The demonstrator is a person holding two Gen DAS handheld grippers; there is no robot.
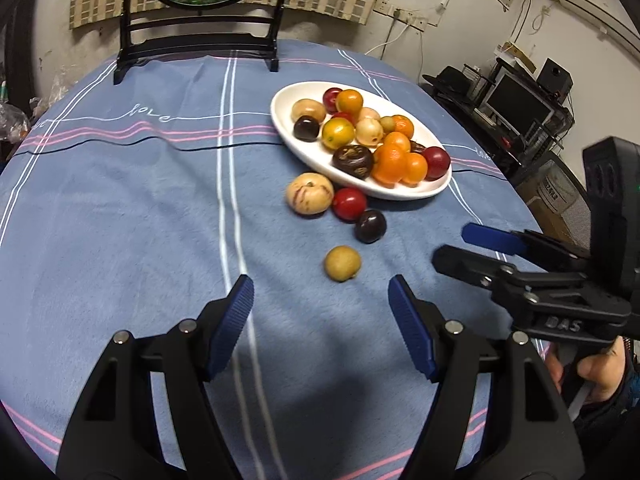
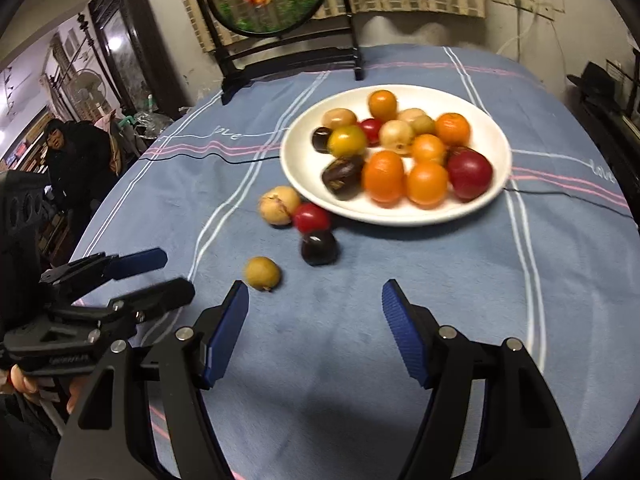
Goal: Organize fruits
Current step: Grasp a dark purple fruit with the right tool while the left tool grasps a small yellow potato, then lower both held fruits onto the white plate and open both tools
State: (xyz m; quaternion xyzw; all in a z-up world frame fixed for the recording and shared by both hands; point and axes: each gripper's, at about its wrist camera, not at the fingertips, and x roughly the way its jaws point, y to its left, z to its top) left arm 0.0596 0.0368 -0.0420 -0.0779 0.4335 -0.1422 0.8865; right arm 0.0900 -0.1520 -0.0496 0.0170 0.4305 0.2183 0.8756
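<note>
A white plate piled with orange, red, dark and tan fruits sits on the blue tablecloth. Four fruits lie loose in front of it: a tan speckled one, a red one, a dark purple one and a small yellow-brown one. My left gripper is open and holds nothing, just short of the yellow-brown fruit. My right gripper hovers open over bare cloth, to the right of the loose fruits.
A round framed picture on a black stand is at the table's far edge. A person sits beyond the table's left side. Shelves with a monitor stand off the right edge. A hand grips the right tool.
</note>
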